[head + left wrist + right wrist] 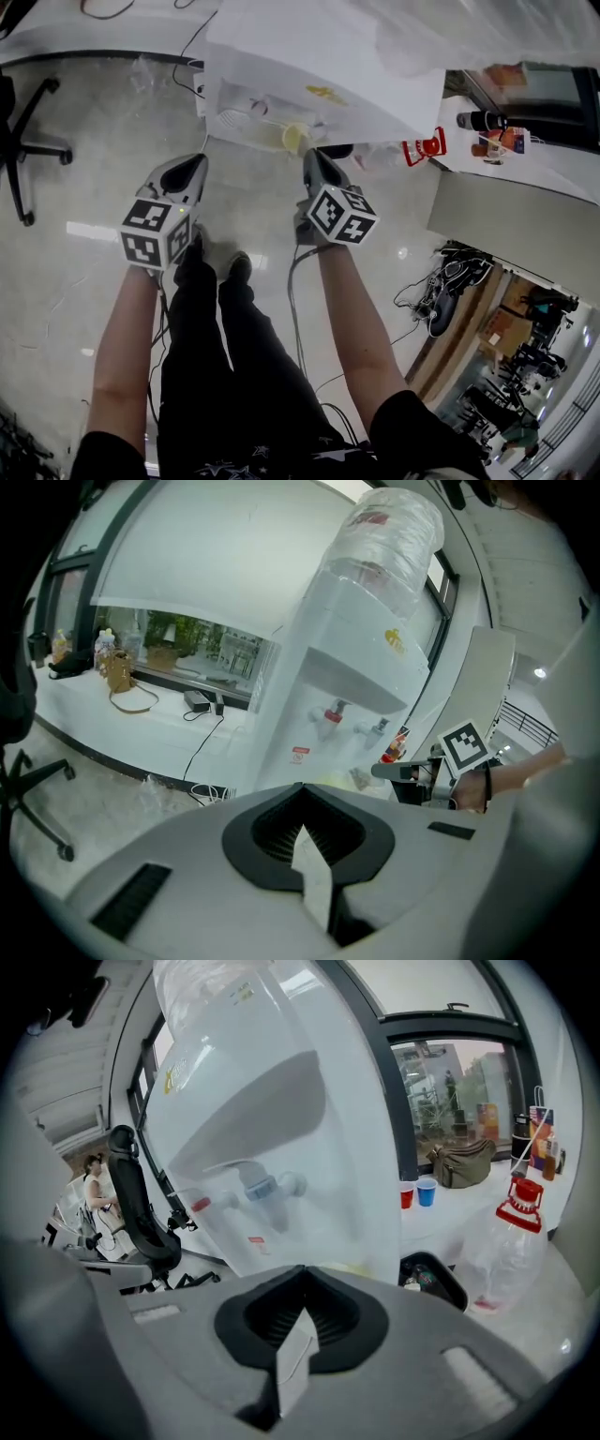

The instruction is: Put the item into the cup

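Currently the person is holding the left gripper (192, 171) and the right gripper (315, 161) side by side toward a white water dispenser (319, 66), each with its jaws pressed together on nothing. A pale yellow cup (294, 139) is sitting in the dispenser's recess below the taps, just ahead of the right gripper, though which thing is the item cannot be told.
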{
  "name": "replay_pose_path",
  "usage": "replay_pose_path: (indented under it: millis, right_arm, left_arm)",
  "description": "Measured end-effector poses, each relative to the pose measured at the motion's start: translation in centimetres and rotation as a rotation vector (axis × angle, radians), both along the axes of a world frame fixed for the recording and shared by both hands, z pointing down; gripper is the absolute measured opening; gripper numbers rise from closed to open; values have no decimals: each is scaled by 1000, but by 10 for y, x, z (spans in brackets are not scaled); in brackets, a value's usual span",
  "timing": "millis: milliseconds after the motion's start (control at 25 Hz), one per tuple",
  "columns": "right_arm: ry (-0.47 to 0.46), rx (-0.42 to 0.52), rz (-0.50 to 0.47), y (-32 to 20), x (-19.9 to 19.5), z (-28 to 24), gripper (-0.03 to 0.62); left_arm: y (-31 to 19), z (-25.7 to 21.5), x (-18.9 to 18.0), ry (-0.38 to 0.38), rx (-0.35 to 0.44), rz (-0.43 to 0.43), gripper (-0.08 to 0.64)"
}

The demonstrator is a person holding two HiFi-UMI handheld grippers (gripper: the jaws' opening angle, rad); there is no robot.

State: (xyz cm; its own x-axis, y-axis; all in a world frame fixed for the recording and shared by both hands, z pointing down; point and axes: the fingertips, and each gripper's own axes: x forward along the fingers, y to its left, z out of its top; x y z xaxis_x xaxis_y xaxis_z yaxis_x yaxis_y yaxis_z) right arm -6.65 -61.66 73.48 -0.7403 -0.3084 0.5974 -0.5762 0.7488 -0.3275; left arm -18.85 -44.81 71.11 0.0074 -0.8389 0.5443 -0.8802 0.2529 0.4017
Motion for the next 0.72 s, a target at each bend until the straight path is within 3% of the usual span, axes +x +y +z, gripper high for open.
replay_pose_path:
  millis: [720]
  right_arm:
    - [106, 0, -1, -15, -24, 54, 2]
  left_arm:
    - [-11, 44, -11, 32, -26, 36, 5]
